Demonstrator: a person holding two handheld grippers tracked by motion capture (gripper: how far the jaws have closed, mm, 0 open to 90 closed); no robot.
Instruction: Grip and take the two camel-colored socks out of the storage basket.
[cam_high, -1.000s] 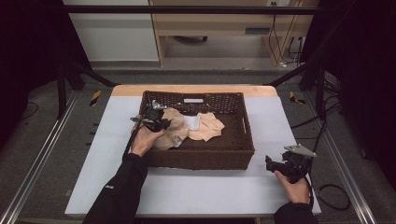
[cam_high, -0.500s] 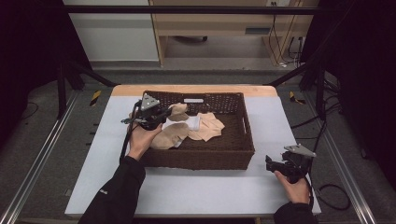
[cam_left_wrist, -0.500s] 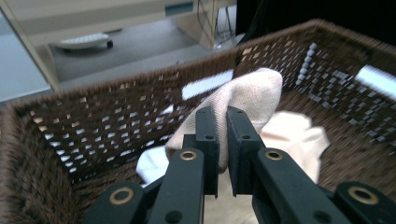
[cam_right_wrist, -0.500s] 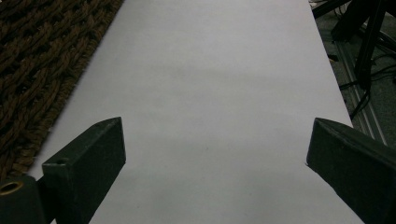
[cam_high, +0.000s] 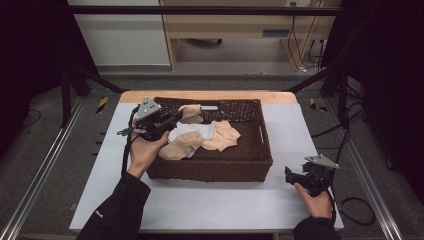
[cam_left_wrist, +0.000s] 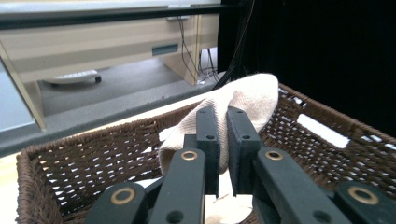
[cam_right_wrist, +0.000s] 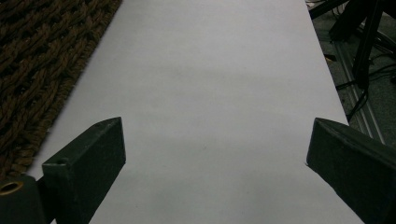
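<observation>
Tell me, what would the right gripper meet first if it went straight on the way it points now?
Probably nothing soon: the right gripper, open, points along the bare table, with the basket off to one side. The way looks free up to the table's far edge.

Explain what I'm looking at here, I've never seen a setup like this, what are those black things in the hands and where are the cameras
A person sits at a table holding a hand-operated clamp in each hand. One camera looks down from above; another rides on each tool, looking along its two black jaws. A brown wicker basket on the white tabletop holds a pile of pale socks. The left tool is shut on a cream sock, held up above the basket. The right tool rests beside the basket with its jaws wide apart, nothing between them, just bare tabletop ahead.
</observation>
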